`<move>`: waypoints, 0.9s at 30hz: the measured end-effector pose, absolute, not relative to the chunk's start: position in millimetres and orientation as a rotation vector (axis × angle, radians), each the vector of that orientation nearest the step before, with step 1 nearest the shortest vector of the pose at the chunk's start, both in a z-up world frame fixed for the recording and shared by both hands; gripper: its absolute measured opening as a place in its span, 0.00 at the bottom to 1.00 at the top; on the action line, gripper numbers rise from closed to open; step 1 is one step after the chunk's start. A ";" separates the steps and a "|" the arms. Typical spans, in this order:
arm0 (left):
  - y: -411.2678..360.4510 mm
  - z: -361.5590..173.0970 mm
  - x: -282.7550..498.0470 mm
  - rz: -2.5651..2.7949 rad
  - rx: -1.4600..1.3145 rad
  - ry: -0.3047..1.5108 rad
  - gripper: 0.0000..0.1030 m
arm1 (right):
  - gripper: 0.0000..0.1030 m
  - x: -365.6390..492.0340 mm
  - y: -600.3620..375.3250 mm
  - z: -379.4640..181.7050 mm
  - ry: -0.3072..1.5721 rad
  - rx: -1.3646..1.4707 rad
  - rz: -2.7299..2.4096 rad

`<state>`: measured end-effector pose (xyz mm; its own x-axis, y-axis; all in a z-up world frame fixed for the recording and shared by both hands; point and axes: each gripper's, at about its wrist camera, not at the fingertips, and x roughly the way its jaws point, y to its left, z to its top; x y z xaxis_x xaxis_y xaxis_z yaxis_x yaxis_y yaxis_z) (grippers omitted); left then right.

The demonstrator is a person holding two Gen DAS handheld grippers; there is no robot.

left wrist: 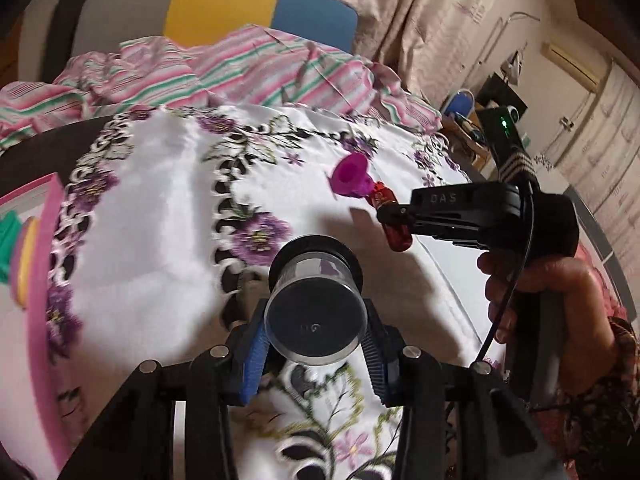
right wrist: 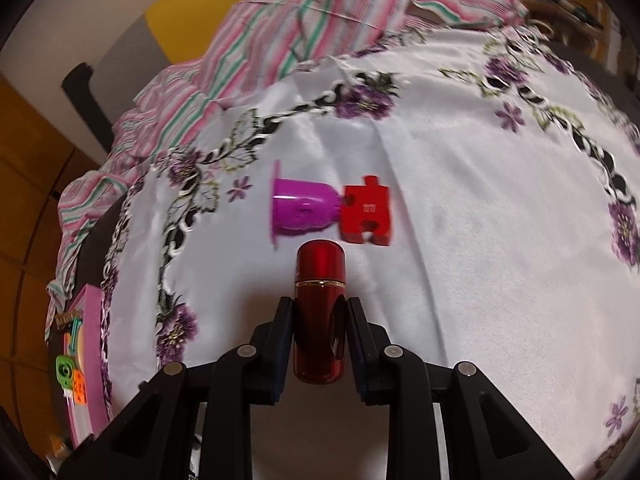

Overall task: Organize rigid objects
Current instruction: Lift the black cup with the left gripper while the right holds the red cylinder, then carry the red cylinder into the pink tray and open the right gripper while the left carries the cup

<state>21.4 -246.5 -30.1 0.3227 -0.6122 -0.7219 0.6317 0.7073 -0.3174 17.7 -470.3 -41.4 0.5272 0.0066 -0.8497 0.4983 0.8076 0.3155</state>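
Note:
My left gripper [left wrist: 316,334] is shut on a clear plastic jar with a black lid [left wrist: 316,300] and holds it above the white flowered tablecloth [left wrist: 160,200]. My right gripper [right wrist: 319,308] is shut on a shiny red cylinder [right wrist: 319,312]; it also shows in the left wrist view [left wrist: 394,220], held over the cloth. A magenta cup [right wrist: 304,210] lies on its side on the cloth, touching a red puzzle piece [right wrist: 366,212]. The cup also shows in the left wrist view [left wrist: 352,174].
A pink-rimmed tray [left wrist: 36,272] with several small coloured toys sits at the table's left edge, also in the right wrist view [right wrist: 90,360]. A striped pink and green cloth [left wrist: 240,68] is bunched at the far side. Chairs stand behind.

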 end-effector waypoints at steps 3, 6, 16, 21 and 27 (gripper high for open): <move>-229.9 -25.2 20.2 -0.803 0.013 0.917 0.42 | 0.26 18.7 -464.8 -37.0 0.964 0.562 -0.284; -211.4 -21.7 20.5 -0.789 -0.020 0.914 0.41 | 0.25 18.4 -458.1 -34.6 0.950 0.573 -0.248; -127.5 -4.5 20.8 -0.697 -0.169 0.879 0.42 | 0.26 23.1 -405.9 -31.0 0.951 0.538 -0.112; -75.8 -3.6 25.8 -0.602 -0.214 0.862 0.42 | 0.26 18.4 -379.9 -17.7 0.887 0.519 -0.038; -17.7 -20.0 33.5 -0.488 -0.277 0.897 0.41 | 0.26 20.1 -339.9 -4.7 0.869 0.537 0.055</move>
